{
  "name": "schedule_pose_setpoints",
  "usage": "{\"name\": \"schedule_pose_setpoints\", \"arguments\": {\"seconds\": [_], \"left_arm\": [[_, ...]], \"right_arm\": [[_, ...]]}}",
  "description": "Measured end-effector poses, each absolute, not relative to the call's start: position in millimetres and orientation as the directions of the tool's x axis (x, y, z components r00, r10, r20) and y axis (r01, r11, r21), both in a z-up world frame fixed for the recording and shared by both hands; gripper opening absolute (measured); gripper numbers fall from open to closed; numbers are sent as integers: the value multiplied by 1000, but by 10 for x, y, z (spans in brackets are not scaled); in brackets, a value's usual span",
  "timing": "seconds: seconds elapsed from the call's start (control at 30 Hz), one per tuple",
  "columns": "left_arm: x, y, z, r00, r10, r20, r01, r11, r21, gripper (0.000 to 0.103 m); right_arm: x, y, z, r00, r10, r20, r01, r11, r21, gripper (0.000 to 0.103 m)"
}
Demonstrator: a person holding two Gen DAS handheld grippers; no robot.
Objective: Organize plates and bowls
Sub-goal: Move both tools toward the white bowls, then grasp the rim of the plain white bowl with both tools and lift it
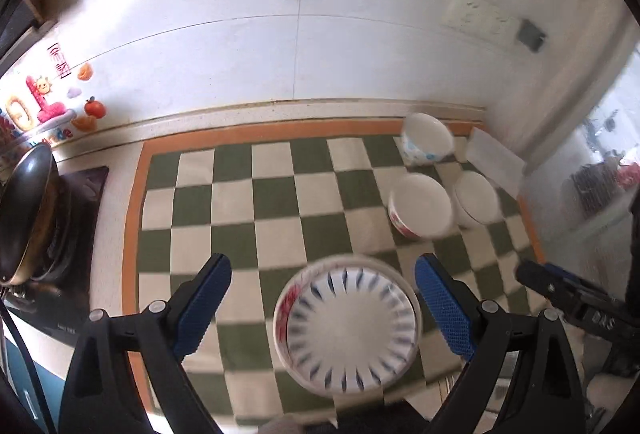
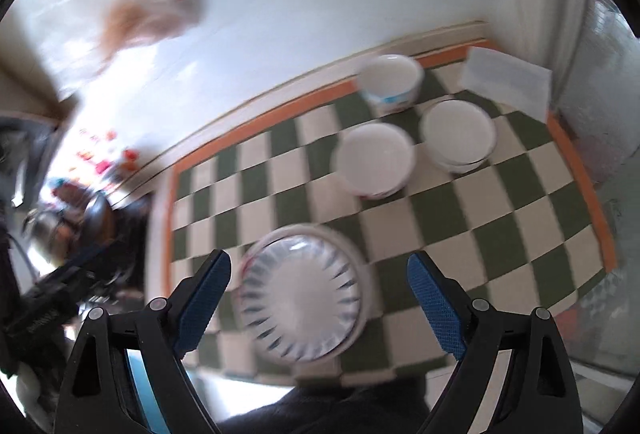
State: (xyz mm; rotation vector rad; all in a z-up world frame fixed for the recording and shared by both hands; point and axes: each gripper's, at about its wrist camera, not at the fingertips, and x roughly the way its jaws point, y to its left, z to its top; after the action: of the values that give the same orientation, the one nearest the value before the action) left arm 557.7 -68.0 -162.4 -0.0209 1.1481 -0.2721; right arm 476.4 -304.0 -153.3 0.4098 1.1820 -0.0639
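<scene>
1. Left wrist view: the left gripper (image 1: 323, 298) points steeply down over the green-and-white checked mat (image 1: 256, 202) on the table, its blue fingers (image 1: 204, 304) spread wide and touching nothing.
2. Between them, lower down, sits the blue-striped bowl (image 1: 347, 326), nested in a red-patterned one, near the mat's front edge.
3. There is open mat to the left and ahead, right up to the orange border (image 1: 132, 202). The far right corner is crowded: a red-flowered bowl (image 1: 420, 204), a plain white bowl (image 1: 476, 198) just beside it, and a blue-dotted bowl (image 1: 427, 138) behind them.
4. The right gripper's black tip (image 1: 560, 294) pokes in from the right edge.
5. A dark pan (image 1: 28, 210) sits on a stove off the mat's left side, and bags hang on the white tiled wall (image 1: 240, 54).
6. Right wrist view, blurred: the right gripper (image 2: 319, 300) is also tilted steeply down, fingers (image 2: 436, 304) wide apart and empty.
7. The striped bowl (image 2: 302, 294) lies just inside the left finger. The other three bowls cluster at the far right, with a folded white cloth (image 2: 508, 82) in the corner.
</scene>
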Motion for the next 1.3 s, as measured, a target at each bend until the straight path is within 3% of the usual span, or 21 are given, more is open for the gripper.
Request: {"name": "schedule_pose_setpoints", "arguments": {"seconds": [0.17,0.37,0.47,0.57,0.77,0.87,0.93,1.03,1.3], "left_arm": [[6121,-1108,-2123,251,-285,-925,214,948,-234,93],[6526,-1683,-2806,96,-296,-950,209,939,-272,54],[6660,-1895,-3129,18,-290,-957,183,942,-282,44],[6756,-2027,-3379,-35,-287,-957,153,945,-289,41],[6904,-2164,-3680,-93,-290,-952,117,947,-300,24],[6946,-2222,-3758,-109,-290,-951,112,947,-301,21],[6950,-2255,-3772,-112,-293,-950,112,946,-305,19],[6928,-2291,-3740,-103,-333,-937,102,934,-343,19],[6805,-2369,-3615,-86,-289,-954,148,943,-299,18]], "right_arm": [[5200,-3540,-2093,315,171,-933,326,904,276,86],[5790,-4065,-2868,219,247,-944,376,872,315,66],[6036,-4176,-3204,160,279,-947,360,877,320,57],[6223,-4183,-3457,98,303,-948,329,889,318,48],[6416,-4116,-3708,28,330,-943,279,904,325,32],[6485,-4076,-3787,3,306,-952,261,919,296,26],[6520,-4070,-3850,-14,289,-957,262,925,276,15],[6557,-4077,-3907,-14,296,-955,266,922,282,14],[6551,-4009,-3836,-3,267,-964,221,940,260,13]]}}
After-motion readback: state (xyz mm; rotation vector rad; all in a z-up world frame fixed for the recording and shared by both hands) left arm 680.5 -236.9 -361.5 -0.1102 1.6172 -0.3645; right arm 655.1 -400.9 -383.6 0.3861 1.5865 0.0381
